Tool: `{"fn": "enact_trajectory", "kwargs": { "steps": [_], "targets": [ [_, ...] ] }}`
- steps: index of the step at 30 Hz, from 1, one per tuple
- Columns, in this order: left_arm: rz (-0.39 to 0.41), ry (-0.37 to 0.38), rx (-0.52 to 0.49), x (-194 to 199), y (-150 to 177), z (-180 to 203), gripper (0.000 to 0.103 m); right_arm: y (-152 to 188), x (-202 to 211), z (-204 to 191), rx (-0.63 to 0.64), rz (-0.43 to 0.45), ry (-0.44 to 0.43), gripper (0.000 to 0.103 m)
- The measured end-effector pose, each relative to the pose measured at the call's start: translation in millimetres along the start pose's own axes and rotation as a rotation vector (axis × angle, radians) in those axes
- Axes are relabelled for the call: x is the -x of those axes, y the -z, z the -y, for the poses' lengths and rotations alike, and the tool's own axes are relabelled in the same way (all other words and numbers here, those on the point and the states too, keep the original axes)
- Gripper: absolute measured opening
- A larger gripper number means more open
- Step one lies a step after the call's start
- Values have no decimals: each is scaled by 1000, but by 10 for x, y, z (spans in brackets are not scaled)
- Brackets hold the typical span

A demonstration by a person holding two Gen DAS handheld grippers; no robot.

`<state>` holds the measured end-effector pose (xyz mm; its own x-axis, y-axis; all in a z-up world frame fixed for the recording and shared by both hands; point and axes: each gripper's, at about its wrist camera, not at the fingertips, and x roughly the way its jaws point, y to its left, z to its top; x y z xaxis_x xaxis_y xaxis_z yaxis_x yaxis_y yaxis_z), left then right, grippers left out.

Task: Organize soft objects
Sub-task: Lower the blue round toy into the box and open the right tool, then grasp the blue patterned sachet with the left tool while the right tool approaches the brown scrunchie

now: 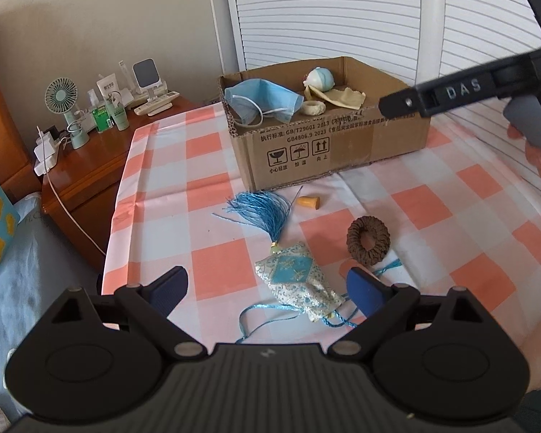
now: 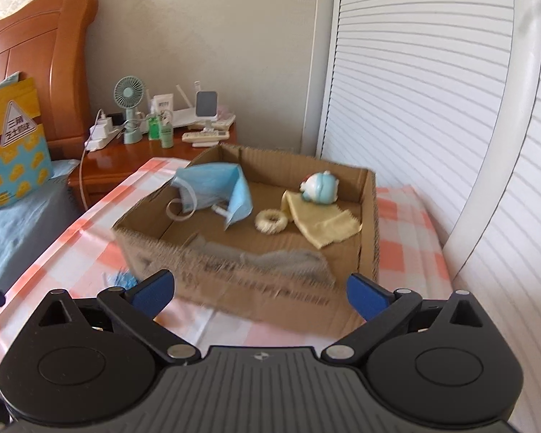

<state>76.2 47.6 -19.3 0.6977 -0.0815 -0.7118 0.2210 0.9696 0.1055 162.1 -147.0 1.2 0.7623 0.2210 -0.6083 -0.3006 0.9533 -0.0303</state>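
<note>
A cardboard box (image 1: 342, 148) stands on the checked cloth; it also shows in the right wrist view (image 2: 369, 216). It holds a blue face mask (image 2: 216, 187), a small plush toy (image 2: 319, 187), a yellow cloth (image 2: 324, 225), a cream ring (image 2: 270, 221) and a grey cloth (image 2: 288, 258). On the cloth lie a blue tasselled sachet (image 1: 295, 274), a brown scrunchie (image 1: 368, 240) and a small orange piece (image 1: 308, 202). My left gripper (image 1: 267, 290) is open, just above the sachet. My right gripper (image 2: 259, 288) is open and empty before the box; it also shows in the left wrist view (image 1: 389, 103).
A wooden nightstand (image 1: 90, 166) at the left carries a small fan (image 1: 63, 103), bottles, chargers and remotes. A wooden headboard (image 2: 36, 57) and a yellow-blue package (image 2: 12, 140) lie on the bed to the left. White louvred doors (image 2: 432, 90) stand behind.
</note>
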Motion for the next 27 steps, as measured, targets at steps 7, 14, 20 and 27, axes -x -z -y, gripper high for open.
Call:
{"fn": "enact_trajectory", "kwargs": {
  "steps": [7,14,20,27],
  "targets": [
    [-28,10,8,-22,195,-20,95,458,-48,-252,-36,-61,-24,103],
    [-40,14,27,-33,300,-78,95,632,-152,-494,-40,-101,-58,103],
    [-43,20,47,-44,328,-124,95,685,-323,-686,-4,-126,-22,103],
    [-52,28,46,-80,313,-121,95,721,-430,-613,-21,-137,44,103]
  ]
}}
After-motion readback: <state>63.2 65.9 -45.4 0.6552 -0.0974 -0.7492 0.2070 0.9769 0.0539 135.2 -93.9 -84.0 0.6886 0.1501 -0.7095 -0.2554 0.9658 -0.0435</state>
